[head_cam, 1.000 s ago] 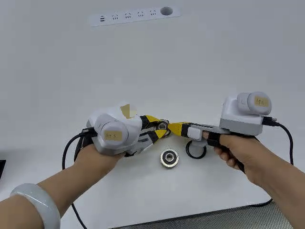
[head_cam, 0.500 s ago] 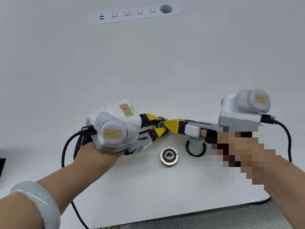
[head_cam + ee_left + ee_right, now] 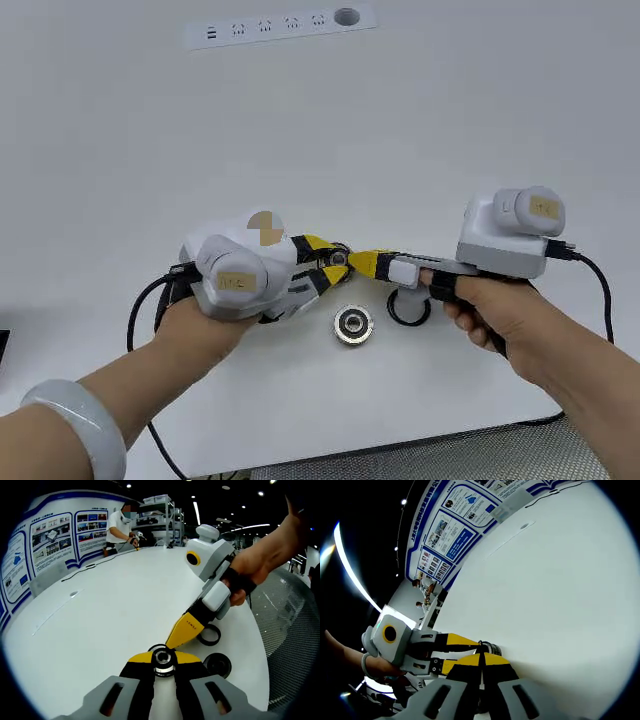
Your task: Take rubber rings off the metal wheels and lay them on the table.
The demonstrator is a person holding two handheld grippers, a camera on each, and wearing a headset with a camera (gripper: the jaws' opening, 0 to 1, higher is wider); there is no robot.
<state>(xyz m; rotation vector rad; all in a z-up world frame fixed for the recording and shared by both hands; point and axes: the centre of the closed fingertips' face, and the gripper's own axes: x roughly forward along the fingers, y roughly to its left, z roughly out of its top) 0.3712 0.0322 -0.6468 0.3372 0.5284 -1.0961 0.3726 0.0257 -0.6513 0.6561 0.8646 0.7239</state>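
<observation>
Head view: the left gripper [image 3: 332, 261] is held in from the left, over the white table [image 3: 420, 130] and nearer its near edge than its far edge. A small metal wheel [image 3: 339, 258] is squeezed between its yellow and black fingers [image 3: 137, 659] and is lifted off the table. A thin dark ring can be seen around this wheel in the left gripper view.

The right gripper [image 3: 360, 263] is held in from the right. Its yellow fingers [image 3: 470, 661] are pressed close together, with just a thin line seen between them in the right gripper view. Their tips are set right against the edge of the held wheel. It cannot be told if any rubber is pinched between them.

One loose rubber ring [image 3: 208, 643] is laid flat on the table, partly hidden under the right gripper in the head view. Another wheel [image 3: 353, 324] is laid flat near it, a bit closer to the near edge of the table and just below the spot where the two grippers meet.

A white power strip [image 3: 280, 27] is laid by the far edge of the table. Black cables [image 3: 140, 310] are hung from both grippers.
</observation>
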